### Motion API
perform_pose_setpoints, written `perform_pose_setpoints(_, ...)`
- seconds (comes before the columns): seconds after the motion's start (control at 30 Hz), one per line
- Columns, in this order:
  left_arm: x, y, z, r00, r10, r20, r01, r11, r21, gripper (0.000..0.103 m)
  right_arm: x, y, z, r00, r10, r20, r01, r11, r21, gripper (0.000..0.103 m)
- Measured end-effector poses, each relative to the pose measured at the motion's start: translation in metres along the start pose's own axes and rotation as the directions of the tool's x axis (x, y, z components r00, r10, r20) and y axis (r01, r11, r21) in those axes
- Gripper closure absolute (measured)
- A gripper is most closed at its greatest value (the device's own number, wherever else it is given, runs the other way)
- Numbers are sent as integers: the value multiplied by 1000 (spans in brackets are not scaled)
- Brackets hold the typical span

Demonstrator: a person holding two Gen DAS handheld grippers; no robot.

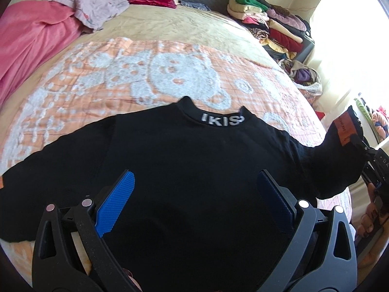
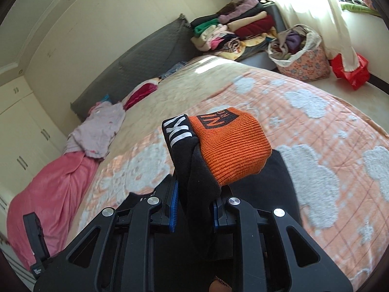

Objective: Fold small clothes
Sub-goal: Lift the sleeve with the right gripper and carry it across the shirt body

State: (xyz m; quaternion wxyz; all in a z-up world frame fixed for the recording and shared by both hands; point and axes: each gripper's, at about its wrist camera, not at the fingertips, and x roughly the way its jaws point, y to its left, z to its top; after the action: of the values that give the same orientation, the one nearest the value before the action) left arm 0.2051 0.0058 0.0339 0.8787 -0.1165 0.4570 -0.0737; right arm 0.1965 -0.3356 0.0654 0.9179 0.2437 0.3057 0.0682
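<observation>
A small black sweater (image 1: 194, 160) with a lettered collar (image 1: 222, 119) lies spread on the bed. My left gripper (image 1: 197, 187) is open just above its body, blue pads (image 1: 116, 199) apart with cloth between them. My right gripper (image 2: 195, 209) is shut on the sweater's right sleeve (image 2: 194, 170), lifting it; the orange ribbed cuff (image 2: 233, 146) sticks out past the fingers. In the left wrist view the right gripper (image 1: 369, 160) holds that sleeve at the right edge, with the orange cuff (image 1: 345, 131) showing.
The bed has an orange and white patterned blanket (image 1: 136, 73). A pink blanket (image 1: 31, 39) and a pale garment (image 1: 97, 4) lie at its far left. Stacked clothes (image 2: 233, 29) and a floral basket (image 2: 301, 56) stand beyond the bed.
</observation>
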Motion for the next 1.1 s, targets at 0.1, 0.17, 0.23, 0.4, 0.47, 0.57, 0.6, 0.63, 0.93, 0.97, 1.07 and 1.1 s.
perform_pose_setpoints(0.1,-3,16,-2,1000,-6,1,6,1000,-29,8,11,24,-11,999,15,-31,-17,999,-42,83)
perform_pose_setpoints(0.17,-6,27,-4,1000,-13,3,14,998,-53,8,20,40,-20,998,30,-51,-33,997,-63,83)
perform_pose_setpoints(0.23,-9,36,-7,1000,-18,8,18,998,-68,9,29,55,-29,996,42,-79,-49,995,-84,83)
perform_pose_setpoints(0.4,-15,54,-12,1000,-14,11,15,996,-86,8,48,87,-51,991,49,-121,-66,988,-142,83)
perform_pose_setpoints(0.47,-17,62,-14,1000,-13,10,14,995,-95,9,56,94,-57,989,45,-140,-67,985,-159,81)
perform_pose_setpoints(0.57,-18,73,-16,1000,-13,8,14,993,-116,8,65,105,-68,985,40,-168,-71,980,-184,81)
perform_pose_setpoints(0.6,-18,76,-17,1000,-13,8,14,993,-120,8,68,108,-72,984,38,-176,-72,979,-192,81)
perform_pose_setpoints(0.63,-19,80,-19,1000,-13,10,15,992,-129,8,71,111,-76,982,37,-186,-75,977,-201,81)
perform_pose_setpoints(0.93,-20,103,-27,999,-47,5,47,978,-202,9,71,134,-97,964,115,-240,-177,951,-254,53)
perform_pose_setpoints(0.97,-19,106,-29,999,-53,2,52,975,-214,8,69,136,-99,962,127,-242,-190,947,-258,51)
perform_pose_setpoints(1.07,-17,107,-31,998,-67,-2,65,973,-222,9,61,138,-99,957,159,-243,-224,938,-266,50)
perform_pose_setpoints(1.1,-17,107,-32,997,-72,-5,69,973,-222,9,59,138,-99,957,160,-240,-224,937,-268,50)
